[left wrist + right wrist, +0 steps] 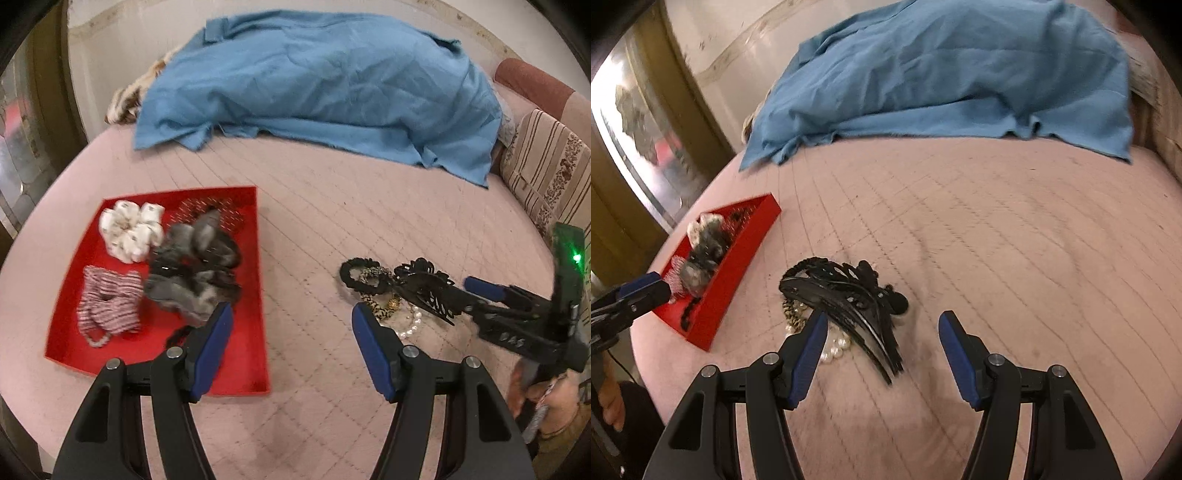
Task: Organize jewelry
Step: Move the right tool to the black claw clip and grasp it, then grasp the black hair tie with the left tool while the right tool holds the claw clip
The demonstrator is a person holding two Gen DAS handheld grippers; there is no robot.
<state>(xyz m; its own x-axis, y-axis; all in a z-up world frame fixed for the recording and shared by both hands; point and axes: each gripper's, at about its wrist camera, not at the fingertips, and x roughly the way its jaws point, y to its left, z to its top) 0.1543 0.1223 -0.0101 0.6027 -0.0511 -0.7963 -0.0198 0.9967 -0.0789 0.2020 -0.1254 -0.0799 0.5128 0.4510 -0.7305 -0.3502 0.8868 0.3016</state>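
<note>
- Pearl bracelet lies half hidden under the black hair claw; the leopard band beneath is hard to make out.
- Right gripper hovers low at that pile on the bed, jaws wide apart, holding nothing.
- Left gripper is wide open and empty, between the red tray of scrunchies and the pile.

This is a room in a home, most likely a bedroom or sitting room. The work surface is a pink quilted mattress with stitched diamond lines. A rumpled blue cloth lies heaped across its far side, and a striped, flower-patterned cushion rests at the right edge. A plain pale wall and a dull yellow-brown frame stand behind.
</note>
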